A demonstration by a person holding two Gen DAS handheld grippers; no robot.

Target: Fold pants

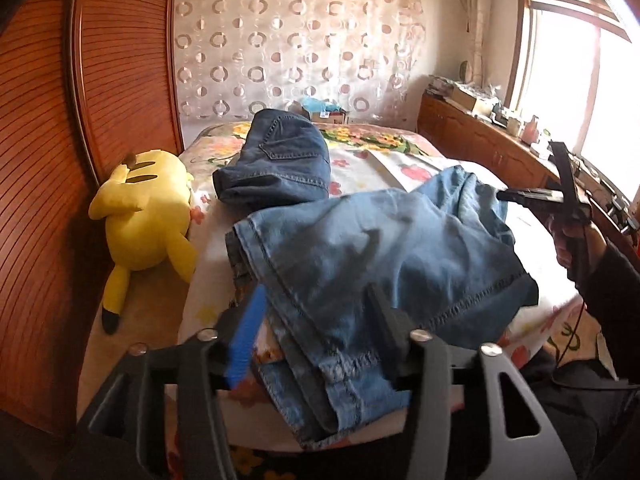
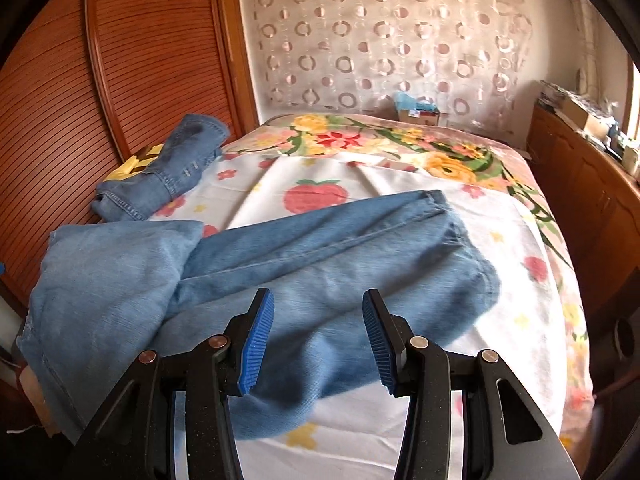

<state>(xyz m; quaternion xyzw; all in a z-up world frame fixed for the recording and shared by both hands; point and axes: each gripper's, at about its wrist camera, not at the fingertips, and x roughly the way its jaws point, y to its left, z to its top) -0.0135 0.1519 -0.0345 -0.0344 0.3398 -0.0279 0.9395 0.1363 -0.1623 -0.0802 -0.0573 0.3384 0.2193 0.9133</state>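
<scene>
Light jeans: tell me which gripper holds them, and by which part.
Nothing is clamped. The left gripper stands wide open, a leg of the light jeans draped between its fingers; the right gripper is open above them.

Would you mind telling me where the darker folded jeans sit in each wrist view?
Left wrist: darker folded jeans lie upper centre, beyond the light jeans, right of the yellow plush.
Right wrist: darker folded jeans lie at the left, on the bed's edge.
Shared landmark: the circle-patterned curtain.
</scene>
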